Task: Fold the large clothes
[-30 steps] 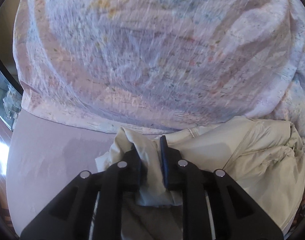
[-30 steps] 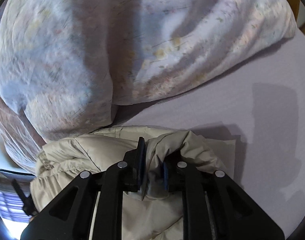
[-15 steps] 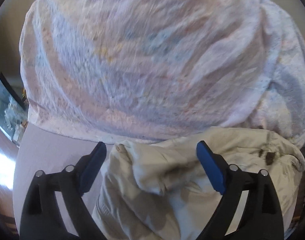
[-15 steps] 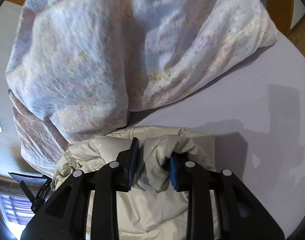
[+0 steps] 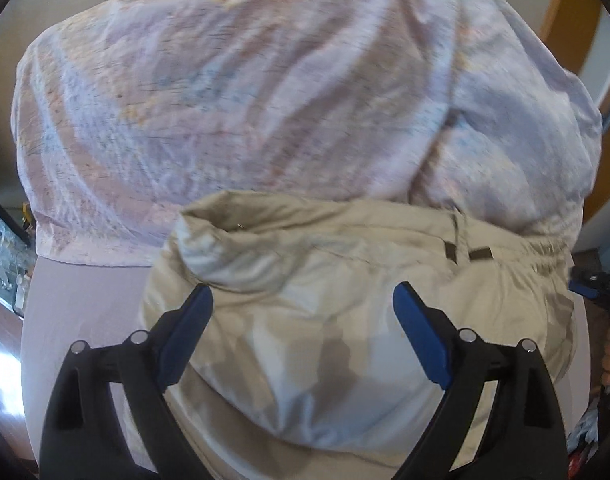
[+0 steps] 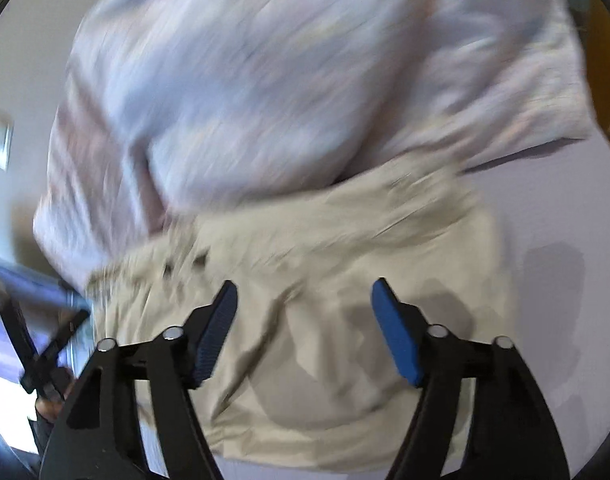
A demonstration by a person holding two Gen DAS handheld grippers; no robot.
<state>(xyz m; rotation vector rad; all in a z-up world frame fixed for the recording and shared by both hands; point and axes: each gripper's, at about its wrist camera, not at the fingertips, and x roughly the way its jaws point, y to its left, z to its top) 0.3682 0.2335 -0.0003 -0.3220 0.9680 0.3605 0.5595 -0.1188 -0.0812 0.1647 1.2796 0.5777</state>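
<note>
A beige padded jacket (image 5: pixel 345 300) lies folded in a bundle on the lilac bed sheet (image 5: pixel 77 304). It also shows in the right wrist view (image 6: pixel 345 280), blurred by motion. My left gripper (image 5: pixel 303 300) is open and empty, held just above the jacket with its blue pads spread wide. My right gripper (image 6: pixel 303 296) is open and empty above the jacket's other side. The right gripper's tip shows at the far right of the left wrist view (image 5: pixel 593 284).
A big crumpled floral duvet (image 5: pixel 265 100) is piled right behind the jacket and touches it; it also fills the top of the right wrist view (image 6: pixel 285 80). Bare sheet (image 6: pixel 557 220) lies to the jacket's right. The bed edge and wooden floor (image 5: pixel 1 332) are at left.
Both grippers have let go of the jacket: left opened half a second ago, right opened just now. Both pulled back and up, and the jacket dropped onto the bed.
</note>
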